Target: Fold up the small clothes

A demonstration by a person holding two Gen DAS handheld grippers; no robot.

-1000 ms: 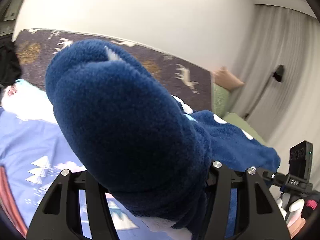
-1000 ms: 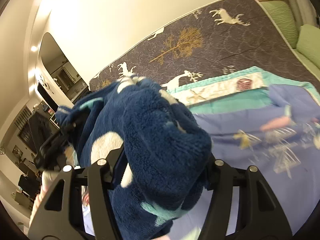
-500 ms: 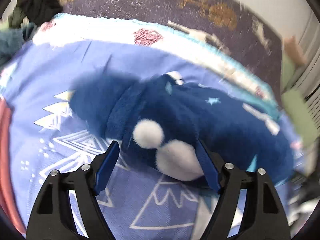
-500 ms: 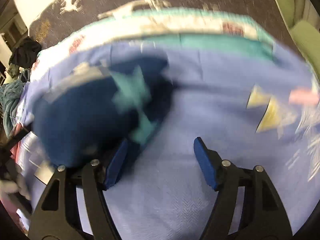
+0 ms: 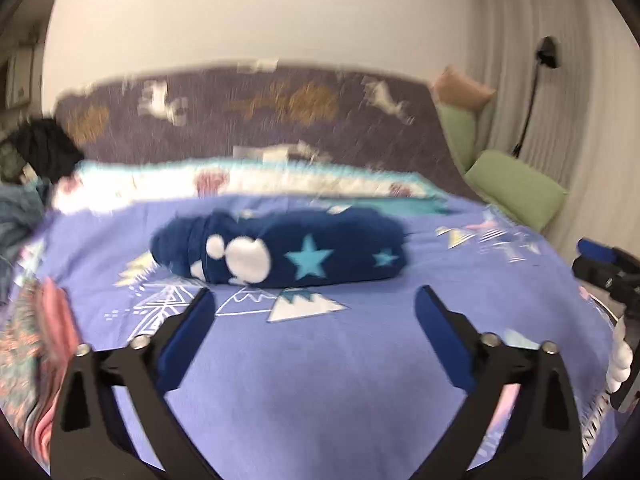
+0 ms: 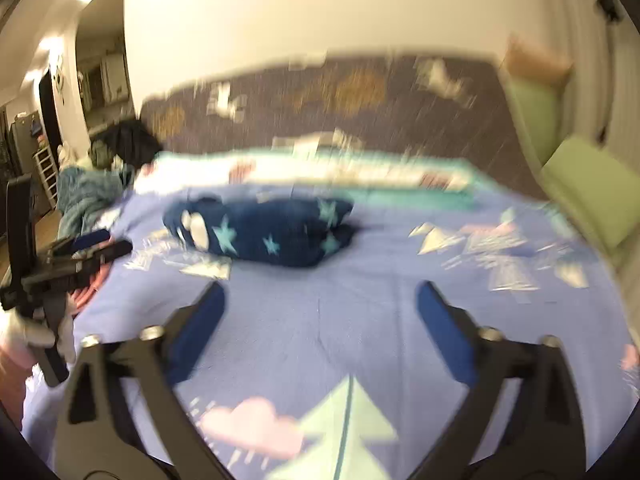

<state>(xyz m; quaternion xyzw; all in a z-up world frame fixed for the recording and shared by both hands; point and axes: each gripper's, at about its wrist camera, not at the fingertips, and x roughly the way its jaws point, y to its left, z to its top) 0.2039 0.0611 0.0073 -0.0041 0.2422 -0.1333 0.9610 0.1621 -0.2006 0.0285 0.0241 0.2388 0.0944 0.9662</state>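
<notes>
Both grippers have let go: the left gripper hangs over the blue blanket with its jaws spreading and nothing between them, and the right gripper does the same, its blue pads bare. The navy fleece garment, printed with stars and white blobs, lies as a folded bundle on the blanket, ahead of both sets of fingers and apart from them; in the right view it sits up and to the left. Both views are smeared, so fine detail of the fold is hard to read.

The main risk seems to be the bundle itself. Thick fleece is springy, and with nothing pressing on it the top layer may creep open or roll off, most likely at the bulging left end. A careless return pass could also snag a loose edge on a pad and drag the fold apart. The dark heap of clothes at the far left looks near enough that a reach for the next piece might brush the finished one.
</notes>
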